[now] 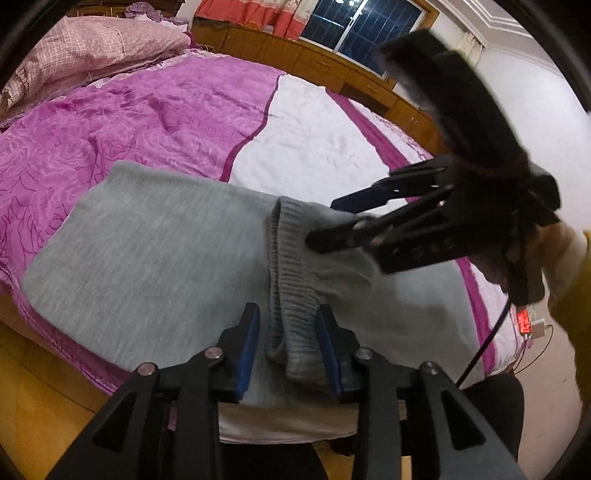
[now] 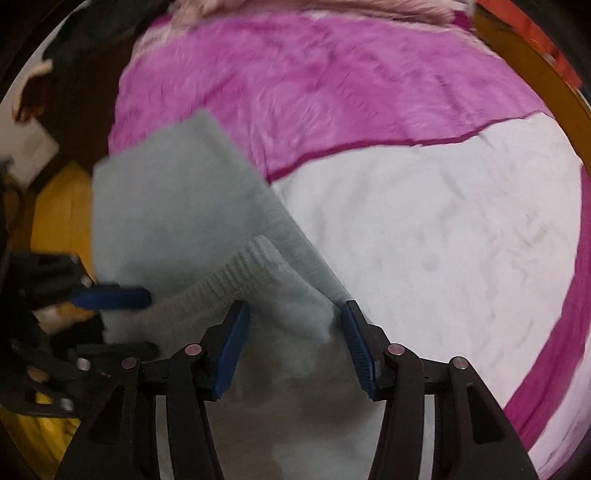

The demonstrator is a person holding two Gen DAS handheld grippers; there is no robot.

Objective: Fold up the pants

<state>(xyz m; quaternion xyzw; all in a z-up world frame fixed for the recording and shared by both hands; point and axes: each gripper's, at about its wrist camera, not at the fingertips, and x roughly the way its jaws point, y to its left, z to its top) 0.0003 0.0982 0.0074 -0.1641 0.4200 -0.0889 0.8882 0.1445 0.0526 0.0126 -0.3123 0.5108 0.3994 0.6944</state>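
Observation:
Grey pants (image 1: 147,251) lie folded on the pink and white bedspread (image 1: 166,110), near the bed's front edge. Their ribbed cuffs (image 1: 291,280) lie on top, running toward me. My left gripper (image 1: 288,325) is open, its blue pads on either side of the cuff end. My right gripper (image 1: 328,225) comes in from the right, open, its tips over the cuff's far end. In the right wrist view the pants (image 2: 166,206) and ribbed cuff (image 2: 236,273) lie between and ahead of the open right gripper (image 2: 293,317); the left gripper (image 2: 118,299) shows at the left.
A pink quilt (image 1: 92,48) is heaped at the bed's far left. A wooden cabinet (image 1: 295,55) runs along the back under a dark window (image 1: 362,26). Yellow wooden floor (image 1: 37,387) shows at the bed's front edge. A cable (image 1: 487,339) hangs from the right gripper.

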